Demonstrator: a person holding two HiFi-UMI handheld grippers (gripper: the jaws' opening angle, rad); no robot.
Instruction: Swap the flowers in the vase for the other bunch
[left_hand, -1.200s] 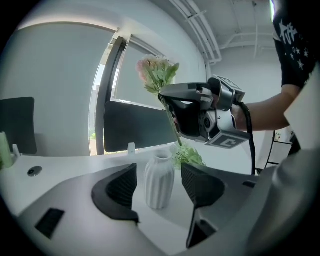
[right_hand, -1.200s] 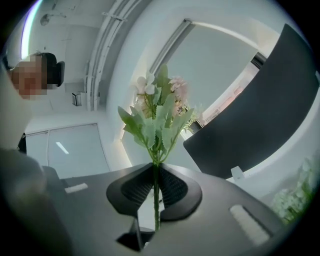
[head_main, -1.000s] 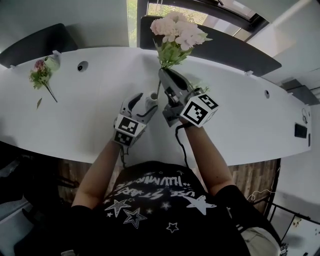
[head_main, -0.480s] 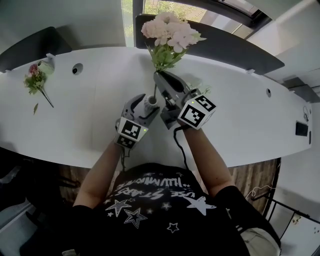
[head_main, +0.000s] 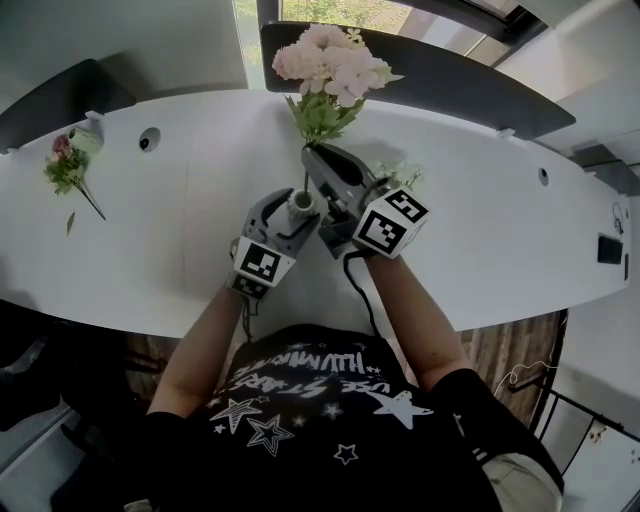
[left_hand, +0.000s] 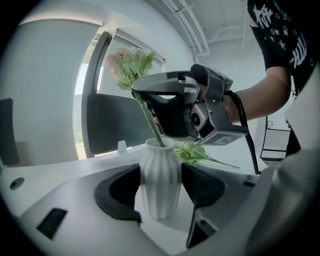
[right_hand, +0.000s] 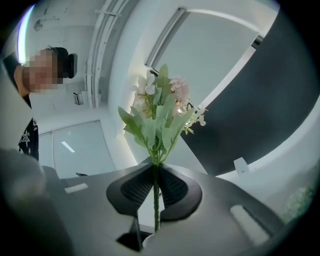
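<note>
Nearly there: left gripper (left_hand: 161, 192) closes snug on white ribbed vase (head_main: 300, 203); right gripper (right_hand: 156, 175) pinches pale-pink flower bunch (head_main: 330, 65), stem entering, not yet seated.

Head view: vase (head_main: 300, 202) body hidden by left tool (head_main: 297, 210) and right tool (head_main: 312, 158); only rim shows. Lower end of stem (left_hand: 150, 122) hidden inside vase. Right gripper view: vase cut off at bottom edge.

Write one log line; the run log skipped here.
left gripper: just closed tighter on vase | right gripper: shut on flower stem, tip in vase
</note>
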